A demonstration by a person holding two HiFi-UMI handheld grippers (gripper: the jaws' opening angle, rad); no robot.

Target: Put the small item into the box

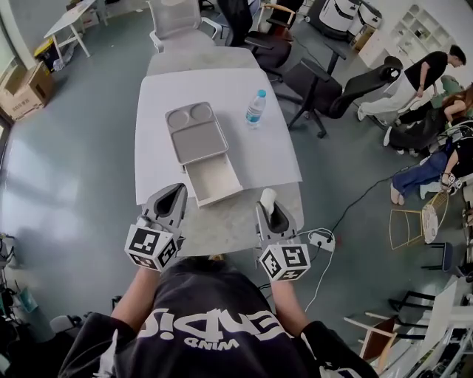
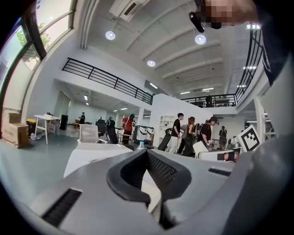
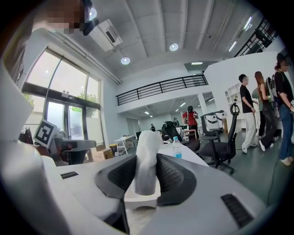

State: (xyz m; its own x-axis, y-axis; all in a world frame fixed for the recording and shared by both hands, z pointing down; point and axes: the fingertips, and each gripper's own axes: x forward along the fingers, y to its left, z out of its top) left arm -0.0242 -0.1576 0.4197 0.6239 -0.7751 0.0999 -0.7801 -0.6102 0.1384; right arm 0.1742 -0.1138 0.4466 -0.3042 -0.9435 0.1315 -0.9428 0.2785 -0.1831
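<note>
The small item (image 1: 267,198) is a white, soft-looking piece that stands upright between the jaws of my right gripper (image 1: 270,205), which is shut on it. In the right gripper view the small item (image 3: 148,142) rises above the dark pads of the right gripper (image 3: 147,159). The open white box (image 1: 214,180) lies at the table's near edge, ahead of and between both grippers. Its grey lid (image 1: 196,134) lies just beyond it. My left gripper (image 1: 174,199) hovers left of the box, and in its own view the left gripper (image 2: 146,154) has its jaws together with nothing held.
A water bottle (image 1: 255,108) stands on the white table (image 1: 222,85) to the right of the lid. Black office chairs (image 1: 325,85) stand at the table's right, and a grey chair (image 1: 177,18) at its far end. People sit at the far right.
</note>
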